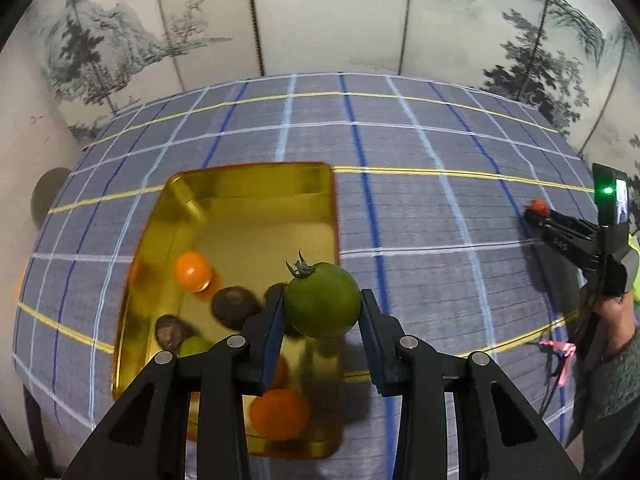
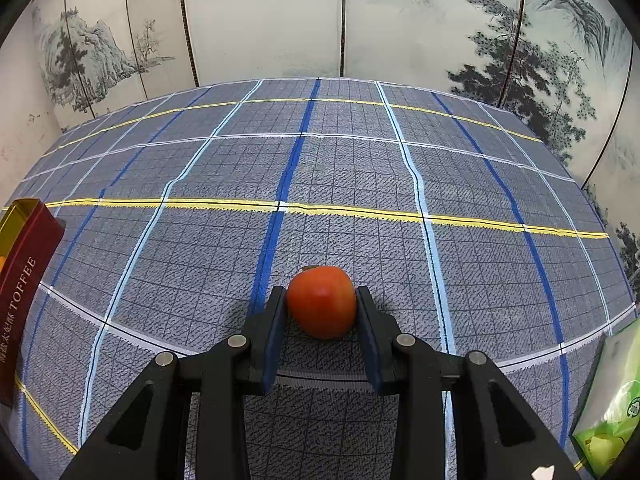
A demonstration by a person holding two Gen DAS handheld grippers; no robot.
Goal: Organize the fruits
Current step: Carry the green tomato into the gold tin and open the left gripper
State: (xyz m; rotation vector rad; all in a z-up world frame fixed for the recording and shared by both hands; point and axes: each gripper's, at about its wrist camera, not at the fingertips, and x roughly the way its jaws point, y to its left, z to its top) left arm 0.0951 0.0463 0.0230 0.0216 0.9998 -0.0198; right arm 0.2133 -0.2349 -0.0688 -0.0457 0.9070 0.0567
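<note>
Checked cloth covers the bench (image 2: 340, 168), where the left claw (image 1: 322, 312) grips a green tomato (image 1: 322, 301) above the gold tin (image 1: 256, 184) and the right claw (image 2: 321, 304) clamps a red tomato (image 2: 321, 301).

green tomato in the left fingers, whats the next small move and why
Probably ease the green tomato a little further over the gold tin and lower it before letting go. The left gripper holds it above the tin's right edge, where other fruits already lie.

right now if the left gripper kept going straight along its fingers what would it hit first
Probably the gold tin: the left gripper, shut on the green tomato, points down over its right side. Depth is unclear.
</note>
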